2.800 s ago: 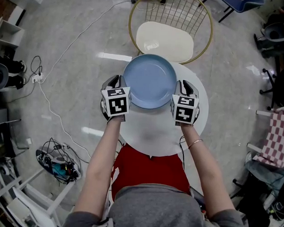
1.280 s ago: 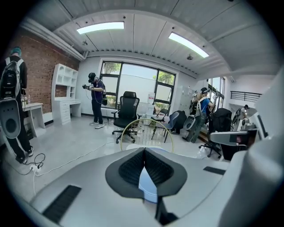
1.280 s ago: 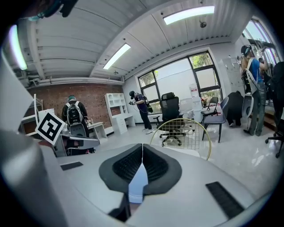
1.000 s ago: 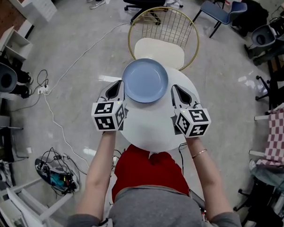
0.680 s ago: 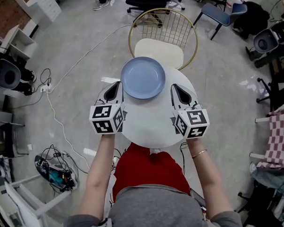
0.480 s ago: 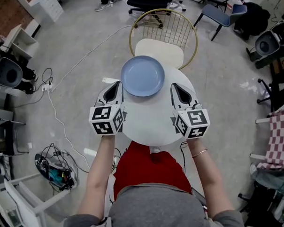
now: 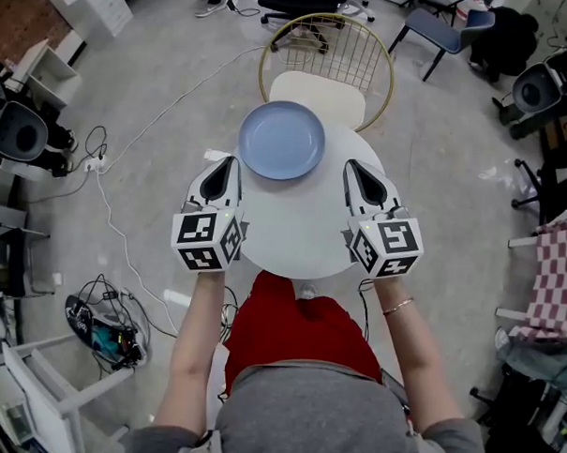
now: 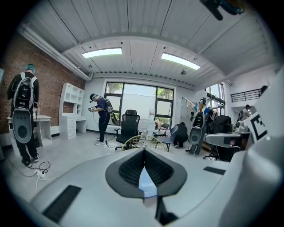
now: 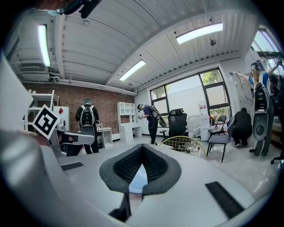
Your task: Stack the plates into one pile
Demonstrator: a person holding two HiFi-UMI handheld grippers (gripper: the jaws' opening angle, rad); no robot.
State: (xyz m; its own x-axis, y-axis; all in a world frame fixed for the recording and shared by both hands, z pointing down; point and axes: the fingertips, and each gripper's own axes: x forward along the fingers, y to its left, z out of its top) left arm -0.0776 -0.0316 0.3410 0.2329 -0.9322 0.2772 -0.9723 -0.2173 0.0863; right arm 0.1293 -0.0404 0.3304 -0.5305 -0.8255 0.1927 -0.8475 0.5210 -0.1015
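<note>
The left gripper has its fingers clenched: in the left gripper view the dark ribbed pads meet at the tips and grasp nothing. The right gripper is clenched in the same way, its fingers closed tip to tip on nothing.

The blue plate lies on the round white table, ahead of both sets of fingertips and in the space between them. It is to the right of the left fingers and to the left of the right fingers. The left fingertips sit just beside its near left rim, while the right fingertips stand a little farther from its right rim. Neither pair touches it. In each gripper view a sliver of the plate's pale blue shows through the small drop-shaped gap behind the closed tips.

Beyond the plate, farther ahead of the fingers, a chair with a cream seat and gold wire back stands against the far edge of the table
</note>
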